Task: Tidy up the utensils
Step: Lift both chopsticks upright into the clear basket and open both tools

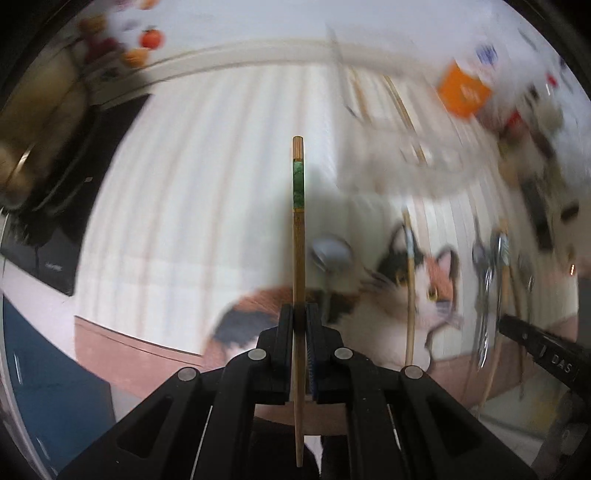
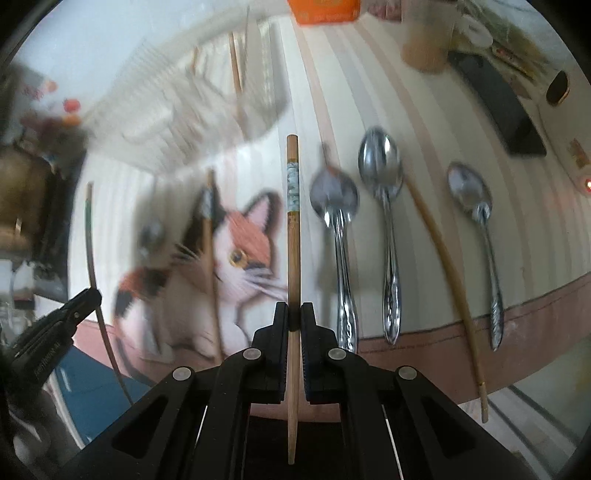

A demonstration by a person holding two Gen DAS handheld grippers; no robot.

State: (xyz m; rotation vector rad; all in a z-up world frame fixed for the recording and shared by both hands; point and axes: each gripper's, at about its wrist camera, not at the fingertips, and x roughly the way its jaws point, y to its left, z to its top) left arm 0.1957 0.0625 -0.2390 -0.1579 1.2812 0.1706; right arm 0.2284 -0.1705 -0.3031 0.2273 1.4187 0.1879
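My left gripper (image 1: 299,314) is shut on a wooden chopstick with a green band (image 1: 297,229), which sticks out forward above the cat-print mat (image 1: 192,184). My right gripper (image 2: 293,312) is shut on a second wooden chopstick with a pale blue band (image 2: 293,236). Both are held clear of the mat. Three metal spoons (image 2: 382,177) lie side by side on the mat right of the right gripper, and a bare chopstick (image 2: 439,251) lies between two of them. Another small spoon (image 1: 330,254) and another chopstick (image 1: 410,280) lie on the cat picture.
A clear plastic utensil tray (image 2: 184,99) stands at the far side of the mat, blurred. Behind it are an orange box (image 2: 325,11), a cup (image 2: 424,40) and a dark phone (image 2: 498,107). A black case (image 1: 55,229) lies left of the mat.
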